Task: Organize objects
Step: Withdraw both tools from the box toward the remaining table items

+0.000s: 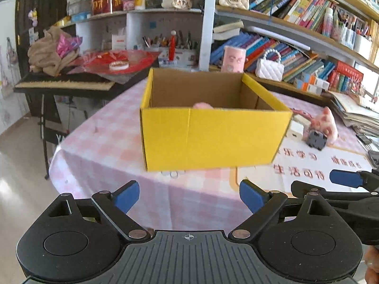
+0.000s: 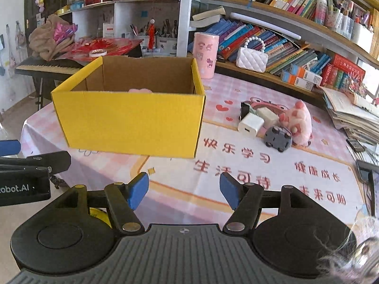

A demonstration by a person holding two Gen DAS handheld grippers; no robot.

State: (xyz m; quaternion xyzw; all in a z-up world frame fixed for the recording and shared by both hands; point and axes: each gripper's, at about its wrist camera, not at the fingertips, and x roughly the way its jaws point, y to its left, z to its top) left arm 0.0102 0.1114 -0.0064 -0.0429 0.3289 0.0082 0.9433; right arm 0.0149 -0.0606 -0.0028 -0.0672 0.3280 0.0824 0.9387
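An open yellow cardboard box (image 1: pixel 210 137) (image 2: pixel 132 120) stands on the pink checked tablecloth (image 1: pixel 101 151). A pink soft thing (image 1: pixel 202 105) (image 2: pixel 139 90) peeks over its front rim from inside. To its right lie a pink plush pig (image 2: pixel 299 120) (image 1: pixel 328 120), white charger cubes (image 2: pixel 251 124), a black adapter (image 2: pixel 244 108) and a grey toy car (image 2: pixel 278 138) (image 1: pixel 316 139). My left gripper (image 1: pixel 189 196) is open and empty, short of the box. My right gripper (image 2: pixel 184 189) is open and empty over the printed mat.
A bookshelf (image 2: pixel 284 35) full of books runs behind the table. A pink cup (image 2: pixel 205 54) and a white quilted purse (image 2: pixel 252 59) stand by it. Stacked papers (image 2: pixel 355 116) lie at the right. A keyboard (image 1: pixel 64 84) on a stand is at the left, beyond the table's edge.
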